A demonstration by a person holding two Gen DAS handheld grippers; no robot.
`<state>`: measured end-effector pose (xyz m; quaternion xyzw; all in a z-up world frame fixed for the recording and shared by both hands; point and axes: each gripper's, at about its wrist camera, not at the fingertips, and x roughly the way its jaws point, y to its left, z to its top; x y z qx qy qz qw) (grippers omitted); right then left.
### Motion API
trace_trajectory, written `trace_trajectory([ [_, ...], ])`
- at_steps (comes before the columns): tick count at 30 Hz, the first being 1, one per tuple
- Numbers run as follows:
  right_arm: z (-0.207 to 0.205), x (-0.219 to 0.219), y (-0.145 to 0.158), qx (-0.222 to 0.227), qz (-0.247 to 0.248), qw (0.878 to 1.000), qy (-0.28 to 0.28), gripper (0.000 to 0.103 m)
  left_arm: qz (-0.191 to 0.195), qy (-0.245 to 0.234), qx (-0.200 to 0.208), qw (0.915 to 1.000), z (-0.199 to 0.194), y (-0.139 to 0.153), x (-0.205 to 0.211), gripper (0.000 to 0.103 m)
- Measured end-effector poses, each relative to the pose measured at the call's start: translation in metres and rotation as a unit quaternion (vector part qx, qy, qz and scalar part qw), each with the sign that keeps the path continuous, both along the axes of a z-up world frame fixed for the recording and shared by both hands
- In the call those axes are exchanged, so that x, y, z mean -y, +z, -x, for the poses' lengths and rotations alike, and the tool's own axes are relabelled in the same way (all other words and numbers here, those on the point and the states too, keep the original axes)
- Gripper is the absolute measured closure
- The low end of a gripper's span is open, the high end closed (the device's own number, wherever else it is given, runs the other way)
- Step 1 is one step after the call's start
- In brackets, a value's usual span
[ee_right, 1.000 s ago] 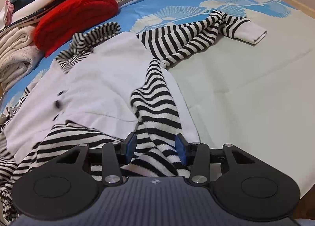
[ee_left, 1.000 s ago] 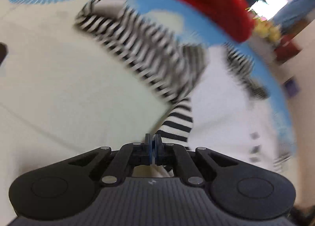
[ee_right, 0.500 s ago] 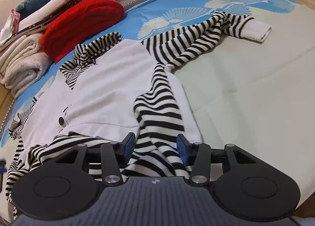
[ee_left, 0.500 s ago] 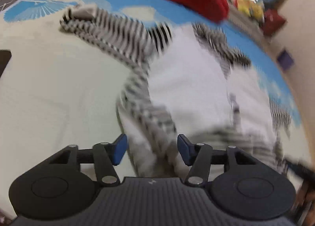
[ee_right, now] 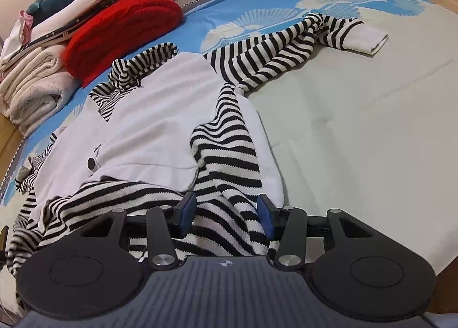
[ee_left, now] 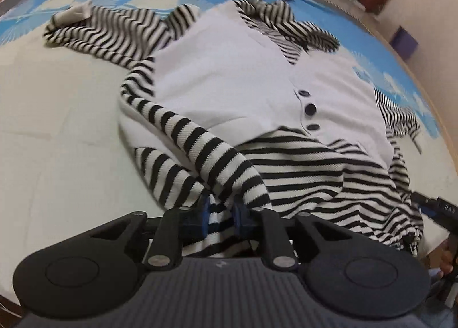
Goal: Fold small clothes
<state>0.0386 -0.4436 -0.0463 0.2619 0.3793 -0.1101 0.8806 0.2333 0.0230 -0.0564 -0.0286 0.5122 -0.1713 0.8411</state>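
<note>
Left tongs (ee_left: 219,212) shifted, closing around striped sweater (ee_left: 229,93) hem

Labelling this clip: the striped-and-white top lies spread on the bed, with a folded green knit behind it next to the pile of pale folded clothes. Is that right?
Not quite. The folded knit is red, not green, as the right wrist view shows. The rest holds: the striped-and-white top lies spread on the bed, and the knit sits behind it next to the pile of pale folded clothes.

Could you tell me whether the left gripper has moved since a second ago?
Yes. The left gripper has moved from the striped sleeve toward the garment's hem; its jaws have just been closing around the fabric.
</note>
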Motion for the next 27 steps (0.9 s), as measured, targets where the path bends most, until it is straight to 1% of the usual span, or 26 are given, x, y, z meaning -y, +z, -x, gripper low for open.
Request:
trace_trajectory([
  [3,0.0,0.0,0.0,0.0,-0.003,1.0,-0.001,0.054,-0.006,-0.004,-0.016,0.9999,-0.004,-0.006,0.009,0.081],
  [4,-0.001,0.0,0.001,0.0,-0.003,1.0,0.0,0.054,-0.002,-0.006,-0.017,0.9998,-0.004,-0.006,0.01,0.075],
  [5,-0.001,-0.001,0.001,0.0,-0.003,1.0,0.001,0.053,0.002,-0.007,-0.017,0.9998,-0.003,-0.006,0.011,0.062],
  [6,-0.002,-0.001,0.001,0.0,-0.003,1.0,0.003,0.053,0.004,-0.009,-0.017,0.9998,-0.002,-0.007,0.011,0.056],
  [7,-0.003,-0.002,0.001,0.0,-0.003,1.0,0.006,0.052,0.004,-0.01,-0.019,0.9998,-0.001,-0.009,0.012,0.044],
  [8,-0.004,-0.003,0.002,0.0,-0.003,1.0,0.008,0.052,0.003,-0.009,-0.025,0.9997,-0.002,-0.013,0.013,0.035],
  [9,-0.004,-0.004,0.002,0.0,-0.003,1.0,0.011,0.052,0.004,-0.009,-0.03,0.9995,-0.002,-0.016,0.013,0.032],
  [10,-0.005,-0.005,0.002,0.0,-0.002,1.0,0.014,0.051,0.003,-0.007,-0.035,0.9994,-0.002,-0.02,0.013,0.032],
  [11,-0.006,-0.006,0.002,-0.001,-0.001,1.0,0.017,0.051,0.001,-0.004,-0.035,0.9994,-0.003,-0.023,0.014,0.04],
  [12,-0.006,-0.007,0.002,-0.002,0.0,1.0,0.018,0.051,0.001,-0.004,-0.029,0.9996,-0.002,-0.024,0.013,0.053],
  [13,-0.007,-0.007,0.002,-0.003,0.002,1.0,0.019,0.051,0.003,-0.01,-0.028,0.9996,0.0,-0.025,0.012,0.097],
  [14,-0.007,-0.007,0.002,-0.003,0.002,1.0,0.019,0.051,0.006,-0.015,-0.028,0.9995,0.001,-0.026,0.01,0.102],
  [17,-0.006,-0.007,0.002,-0.003,0.003,1.0,0.019,0.051,0.017,-0.009,-0.006,0.9998,0.014,-0.013,-0.004,0.102],
  [19,-0.005,-0.006,0.002,-0.003,0.003,1.0,0.019,0.051,0.048,0.005,0.011,0.9988,0.028,0.005,-0.028,0.102],
  [21,-0.003,-0.004,0.002,-0.001,0.0,1.0,0.018,0.051,0.056,0.027,0.023,0.9978,0.037,0.017,-0.057,0.102],
  [23,-0.001,-0.003,0.002,0.0,-0.003,1.0,0.02,0.051,0.042,0.054,0.009,0.9976,0.04,0.01,-0.082,0.102],
  [24,-0.001,-0.003,0.002,0.002,-0.004,1.0,0.024,0.051,0.028,0.074,-0.007,0.9969,0.04,0.001,-0.093,0.102],
  [25,0.0,-0.003,0.002,0.003,-0.005,1.0,0.028,0.051,0.034,0.087,-0.024,0.9954,0.038,-0.003,-0.098,0.102],
  [26,0.0,-0.004,0.002,0.004,-0.008,0.999,0.033,0.051,0.039,0.078,-0.019,0.9961,0.038,-0.003,-0.097,0.102],
  [27,0.0,-0.005,0.002,0.005,-0.011,0.999,0.037,0.051,0.034,0.073,-0.01,0.9967,0.038,-0.001,-0.092,0.102],
])
